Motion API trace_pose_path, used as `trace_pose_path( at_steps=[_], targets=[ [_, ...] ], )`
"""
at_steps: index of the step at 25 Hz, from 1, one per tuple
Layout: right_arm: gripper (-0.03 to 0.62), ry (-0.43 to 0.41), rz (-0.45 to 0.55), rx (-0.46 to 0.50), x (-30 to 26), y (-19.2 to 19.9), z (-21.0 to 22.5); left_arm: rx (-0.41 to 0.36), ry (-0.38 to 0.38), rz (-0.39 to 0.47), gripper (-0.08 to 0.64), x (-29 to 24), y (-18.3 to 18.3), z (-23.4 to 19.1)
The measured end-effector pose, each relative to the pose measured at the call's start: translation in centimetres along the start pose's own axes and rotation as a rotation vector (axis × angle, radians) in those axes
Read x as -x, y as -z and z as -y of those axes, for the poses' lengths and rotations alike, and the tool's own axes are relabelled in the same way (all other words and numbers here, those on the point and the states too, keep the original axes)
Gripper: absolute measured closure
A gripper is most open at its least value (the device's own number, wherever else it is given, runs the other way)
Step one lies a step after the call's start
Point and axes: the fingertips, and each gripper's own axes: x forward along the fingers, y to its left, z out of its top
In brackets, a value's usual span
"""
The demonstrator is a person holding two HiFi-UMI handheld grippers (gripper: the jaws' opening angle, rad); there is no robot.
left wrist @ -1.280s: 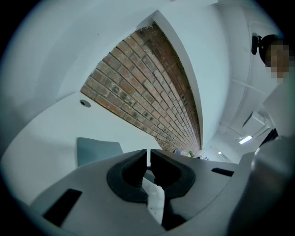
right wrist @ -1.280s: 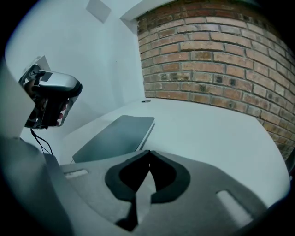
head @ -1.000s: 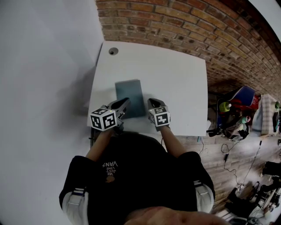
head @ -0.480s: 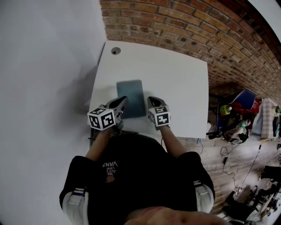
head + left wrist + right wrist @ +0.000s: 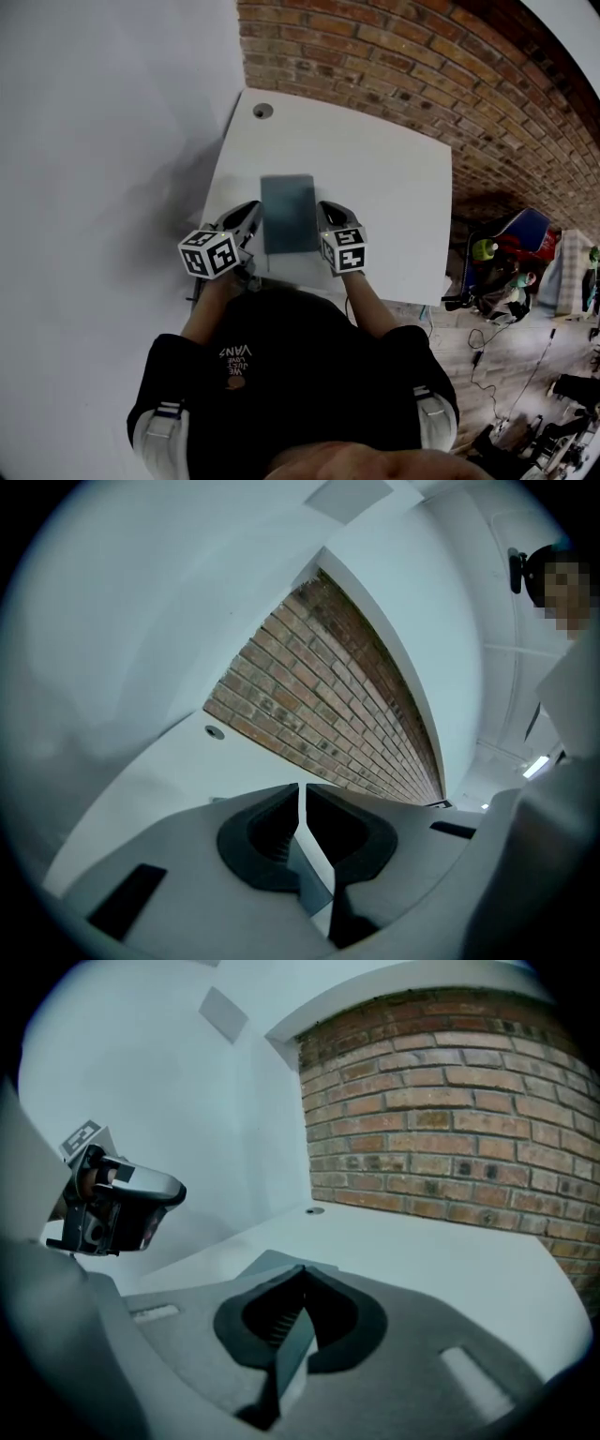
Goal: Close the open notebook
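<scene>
While between claws (image 5: pixel 251 208) (image 5: pixel 326 208) — notebook (image 5: pixel 288 214) (wall (image 5: pixel 394 66) beyond)

Soft, even light all round, and no glare came off the matte white square tabletop (image 5: pixel 375 159). A faint grey shadow sat left of the left gripper (image 5: pixel 249 210), on the plain white wall (image 5: pixel 94 141). The fisheye lens bent the red brick wall (image 5: pixel 319 696) beyond the jaws. Black corners ringed both gripper views, and the nearest jaw edges were soft.

the head view looks steeply down from above the person onto the table (image 5: pixel 375 150), the left gripper (image 5: pixel 249 211) and the right gripper (image 5: pixel 328 208). each gripper view sits close behind its own jaws, facing across the table to the brick wall (image 5: pixel 309 686). all three views share the table, the wall and the round hole (image 5: pixel 262 110) beyond the jaws.
</scene>
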Motion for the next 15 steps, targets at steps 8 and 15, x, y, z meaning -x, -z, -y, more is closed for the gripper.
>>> trace_pose_path(
  at_steps=[8, 15],
  targets=[
    [0.594, -0.015, 0.124, 0.021, 1.2, -5.0, -1.3, -0.047, -0.057, 0.078, 0.528, 2.8, -2.2, -1.0],
    [0.594, -0.035, 0.169, 0.030, 1.8, -6.5, -2.4, -0.108, -0.128, 0.141, 0.528, 5.5, -3.6, -2.0]
  ],
)
